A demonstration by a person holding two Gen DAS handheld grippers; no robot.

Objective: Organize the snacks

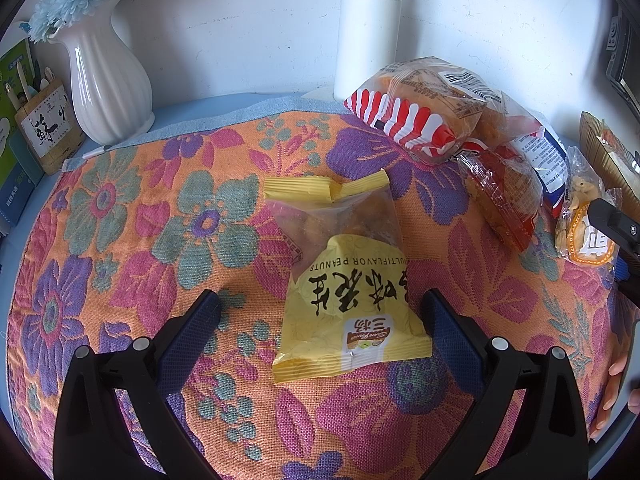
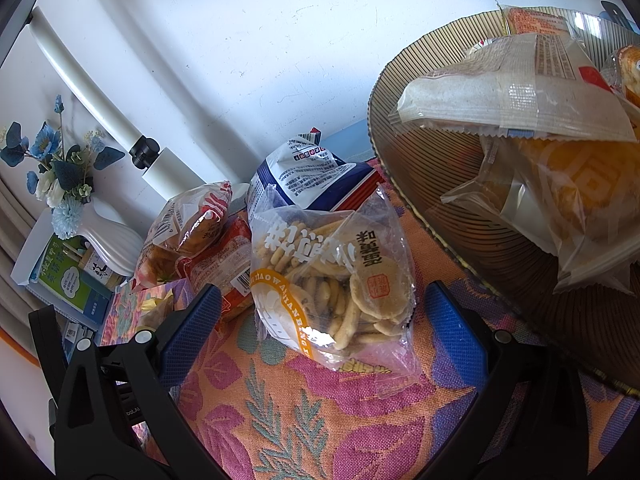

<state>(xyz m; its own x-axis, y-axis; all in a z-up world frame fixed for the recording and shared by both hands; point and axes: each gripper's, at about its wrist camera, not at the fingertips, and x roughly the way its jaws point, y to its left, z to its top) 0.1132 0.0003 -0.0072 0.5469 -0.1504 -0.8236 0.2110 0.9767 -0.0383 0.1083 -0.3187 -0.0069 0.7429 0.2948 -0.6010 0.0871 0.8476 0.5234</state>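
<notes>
A yellow peanut packet (image 1: 344,280) lies flat on the floral cloth between the fingers of my open left gripper (image 1: 326,312), which does not hold it. My right gripper (image 2: 322,304) is open around a clear bag of small biscuits (image 2: 332,280), its pads apart from the bag; this bag also shows in the left wrist view (image 1: 584,224). Behind it lie a blue-and-white packet (image 2: 312,176), a red packet (image 2: 224,264) and a red-striped bread pack (image 2: 192,220). A ribbed brown bowl (image 2: 460,216) at the right holds several wrapped snacks (image 2: 520,92).
A white vase (image 1: 108,76) with blue flowers stands at the back left beside a wooden holder (image 1: 44,124) and books. A white lamp post (image 1: 368,40) stands against the wall. The floral cloth (image 1: 140,240) covers the table. The person's fingers (image 1: 612,392) show at the right edge.
</notes>
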